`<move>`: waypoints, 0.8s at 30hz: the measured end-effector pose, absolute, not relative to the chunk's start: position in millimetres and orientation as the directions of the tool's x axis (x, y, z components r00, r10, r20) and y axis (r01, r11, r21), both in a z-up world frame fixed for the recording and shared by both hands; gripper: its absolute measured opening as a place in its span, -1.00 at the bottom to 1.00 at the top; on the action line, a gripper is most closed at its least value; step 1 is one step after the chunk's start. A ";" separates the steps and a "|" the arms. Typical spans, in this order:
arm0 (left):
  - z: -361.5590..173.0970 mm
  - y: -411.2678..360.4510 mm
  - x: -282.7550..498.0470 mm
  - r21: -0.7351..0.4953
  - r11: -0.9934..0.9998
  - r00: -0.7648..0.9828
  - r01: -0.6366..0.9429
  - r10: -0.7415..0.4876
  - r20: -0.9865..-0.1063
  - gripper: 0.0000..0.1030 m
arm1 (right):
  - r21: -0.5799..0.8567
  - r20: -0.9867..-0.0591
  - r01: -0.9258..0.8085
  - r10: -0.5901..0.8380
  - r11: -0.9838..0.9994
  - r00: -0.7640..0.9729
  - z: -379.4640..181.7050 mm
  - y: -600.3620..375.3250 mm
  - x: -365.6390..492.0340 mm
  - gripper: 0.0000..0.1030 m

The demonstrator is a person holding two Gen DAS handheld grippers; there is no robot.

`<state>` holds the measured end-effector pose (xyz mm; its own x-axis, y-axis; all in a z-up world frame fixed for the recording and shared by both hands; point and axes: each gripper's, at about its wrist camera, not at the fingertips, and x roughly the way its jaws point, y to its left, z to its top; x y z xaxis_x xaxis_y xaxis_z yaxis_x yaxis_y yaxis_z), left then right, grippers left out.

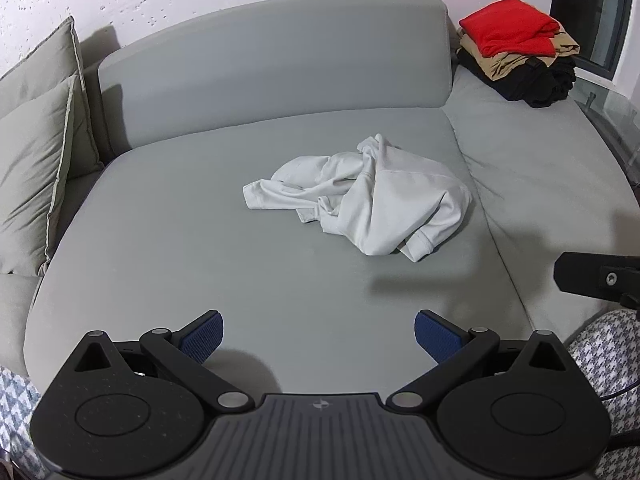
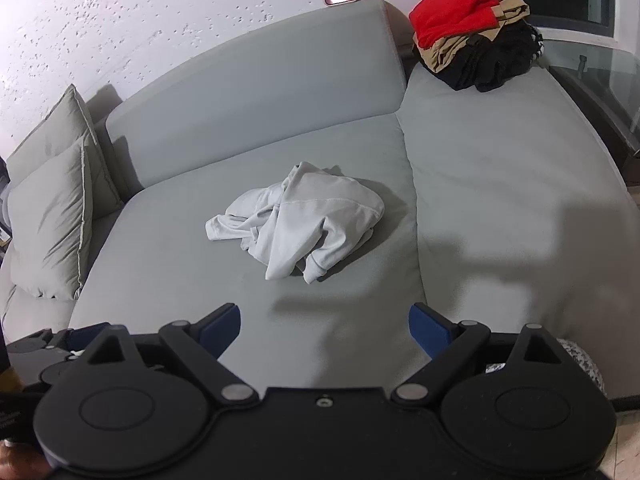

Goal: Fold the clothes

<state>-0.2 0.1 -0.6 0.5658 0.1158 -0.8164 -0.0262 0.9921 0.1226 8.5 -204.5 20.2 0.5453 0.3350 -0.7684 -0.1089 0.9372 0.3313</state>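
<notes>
A crumpled white garment (image 1: 360, 196) lies bunched in the middle of the grey sofa seat (image 1: 180, 240); it also shows in the right wrist view (image 2: 300, 224). My left gripper (image 1: 319, 338) is open and empty, held over the seat's front edge, well short of the garment. My right gripper (image 2: 324, 330) is open and empty too, near the front edge, with the garment ahead and slightly left. Part of the right gripper (image 1: 596, 278) shows at the right edge of the left wrist view.
A stack of folded clothes, red on top of tan and black (image 1: 516, 52), sits at the far right corner of the sofa (image 2: 472, 28). Two grey cushions (image 1: 36, 168) lean at the left. A glass table (image 1: 612, 108) stands at the right.
</notes>
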 end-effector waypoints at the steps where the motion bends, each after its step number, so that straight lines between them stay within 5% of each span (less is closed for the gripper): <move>1: -1.6 -0.1 -0.6 0.120 0.992 0.562 -0.031 0.117 -0.819 0.98 | 0.331 -0.768 -0.110 0.335 0.937 0.546 19.8 -204.4 8.5 0.79; 24: -4.3 6.0 -5.5 0.062 0.998 0.551 -0.032 0.069 -0.831 0.98 | 0.322 -0.775 -0.124 0.336 0.939 0.534 25.1 -193.2 5.8 0.84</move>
<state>-5.5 6.0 -4.3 0.5513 0.0693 -0.8314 -0.0325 0.9976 0.0616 5.8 -193.2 25.1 0.5344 0.3364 -0.7754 -0.1237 0.9386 0.3220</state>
